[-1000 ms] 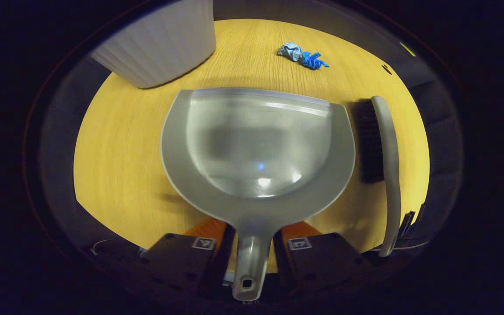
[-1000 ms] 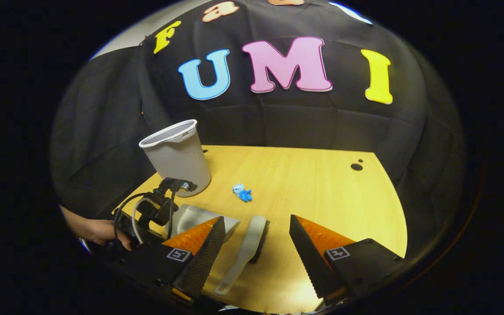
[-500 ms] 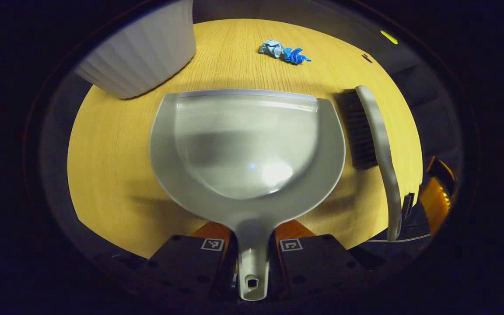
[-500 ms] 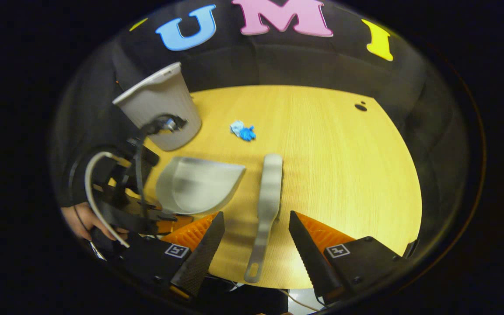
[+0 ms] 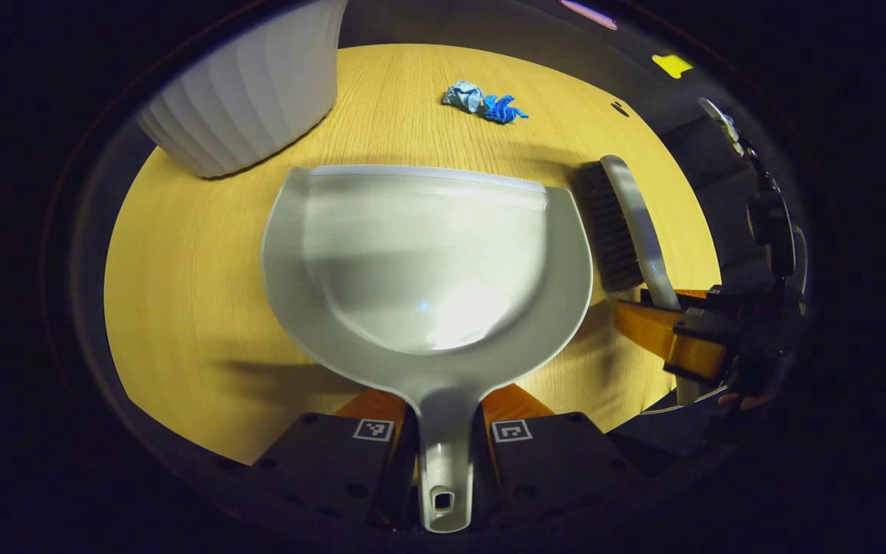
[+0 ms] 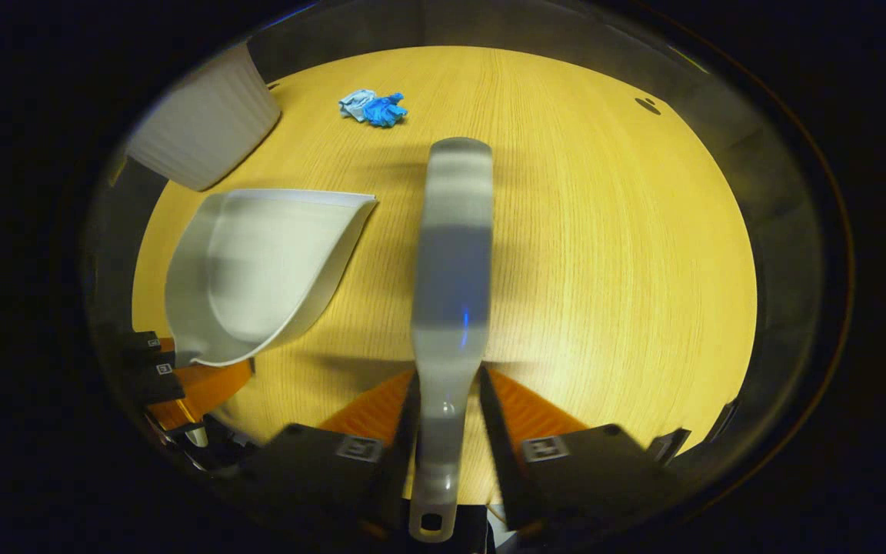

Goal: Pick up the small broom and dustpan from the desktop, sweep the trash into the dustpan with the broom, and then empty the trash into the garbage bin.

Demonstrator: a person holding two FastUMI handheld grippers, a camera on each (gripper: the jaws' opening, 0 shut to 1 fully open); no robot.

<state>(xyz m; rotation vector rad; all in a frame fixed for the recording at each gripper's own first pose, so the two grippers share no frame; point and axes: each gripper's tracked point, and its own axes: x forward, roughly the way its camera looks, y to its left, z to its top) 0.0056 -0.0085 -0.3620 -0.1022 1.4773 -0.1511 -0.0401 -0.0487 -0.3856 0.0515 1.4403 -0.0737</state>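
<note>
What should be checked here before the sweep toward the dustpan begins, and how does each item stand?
1. Left gripper closed on the dustpan handle: ok, both fingers press the handle.
2. Right gripper closed on the broom handle: ok, fingers sit against both sides.
3. Trash lying free on the table: ok, it lies apart from the garbage bin.
4. Dustpan mouth facing the trash: ok in the left gripper view, lip points that way.
5. Dustpan lip flat on the table: cannot tell.
6. Bin upright and open: cannot tell, its rim is cut off.
</note>
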